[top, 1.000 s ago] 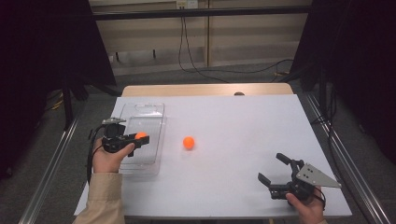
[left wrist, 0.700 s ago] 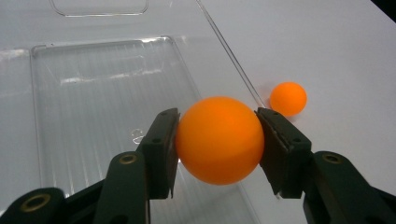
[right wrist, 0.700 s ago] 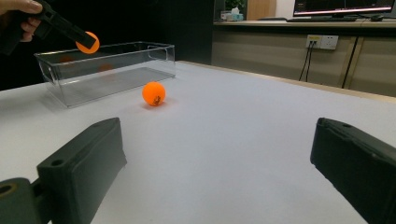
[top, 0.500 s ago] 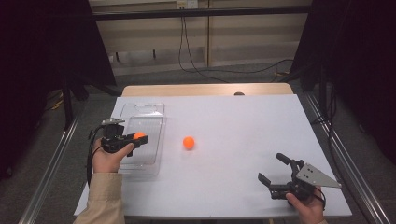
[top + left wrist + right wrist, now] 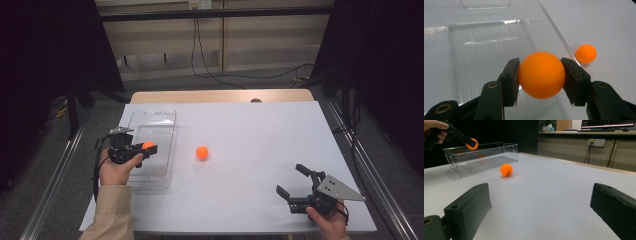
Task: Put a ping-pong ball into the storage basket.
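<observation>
Orange plastic ball (image 5: 541, 74) clamped between the jaws of the left gripper (image 5: 145, 148), one black pad on each side of it. Held in the air over the clear plastic rectangular bin (image 5: 165, 120), not touching its floor; in the right gripper view the held ball sits above the bin's rim, near the end closest to the person. Bin stands on the left part of the white worktop (image 5: 260, 130), long side running away from the person, nothing lying inside.

Second orange ball (image 5: 202, 152) rests on the worktop just beside the bin's right wall, outside it, apart from both grippers.

Right gripper (image 5: 292, 182) sits low at the near right corner of the worktop, well apart from bin and balls. Jaws spread wide, nothing between them; it points across the worktop toward the loose ball and bin.
</observation>
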The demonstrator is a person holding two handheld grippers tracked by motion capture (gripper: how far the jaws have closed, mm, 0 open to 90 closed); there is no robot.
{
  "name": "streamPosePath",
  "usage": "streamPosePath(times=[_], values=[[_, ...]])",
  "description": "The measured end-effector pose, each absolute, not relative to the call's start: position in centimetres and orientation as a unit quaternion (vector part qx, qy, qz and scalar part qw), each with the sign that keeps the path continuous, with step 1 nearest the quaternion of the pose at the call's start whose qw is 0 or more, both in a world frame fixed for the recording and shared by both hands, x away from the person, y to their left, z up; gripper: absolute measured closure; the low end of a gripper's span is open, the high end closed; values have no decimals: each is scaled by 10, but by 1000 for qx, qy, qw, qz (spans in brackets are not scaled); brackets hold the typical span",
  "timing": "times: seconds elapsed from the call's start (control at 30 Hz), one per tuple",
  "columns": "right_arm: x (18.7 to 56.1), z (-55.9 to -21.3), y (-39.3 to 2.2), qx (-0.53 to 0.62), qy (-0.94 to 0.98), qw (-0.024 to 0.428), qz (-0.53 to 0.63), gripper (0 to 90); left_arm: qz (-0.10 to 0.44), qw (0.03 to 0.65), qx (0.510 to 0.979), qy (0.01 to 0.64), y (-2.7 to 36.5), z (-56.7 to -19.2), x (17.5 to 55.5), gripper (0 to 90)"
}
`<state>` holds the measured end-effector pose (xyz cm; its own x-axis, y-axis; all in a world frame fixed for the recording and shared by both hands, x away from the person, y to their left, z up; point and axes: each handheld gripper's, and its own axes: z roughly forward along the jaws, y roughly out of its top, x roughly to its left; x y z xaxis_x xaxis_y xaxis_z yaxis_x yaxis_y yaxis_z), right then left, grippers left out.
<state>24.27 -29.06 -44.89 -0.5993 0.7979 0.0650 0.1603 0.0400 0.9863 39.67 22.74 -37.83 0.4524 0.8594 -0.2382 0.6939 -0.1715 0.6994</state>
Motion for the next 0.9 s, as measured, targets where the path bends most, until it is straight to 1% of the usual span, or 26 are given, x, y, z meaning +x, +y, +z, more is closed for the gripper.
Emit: streamPosePath(times=[0.9], values=[[243,-449,-291,359,668,268,594,25,126,383,751,523,231,-384,398,508]])
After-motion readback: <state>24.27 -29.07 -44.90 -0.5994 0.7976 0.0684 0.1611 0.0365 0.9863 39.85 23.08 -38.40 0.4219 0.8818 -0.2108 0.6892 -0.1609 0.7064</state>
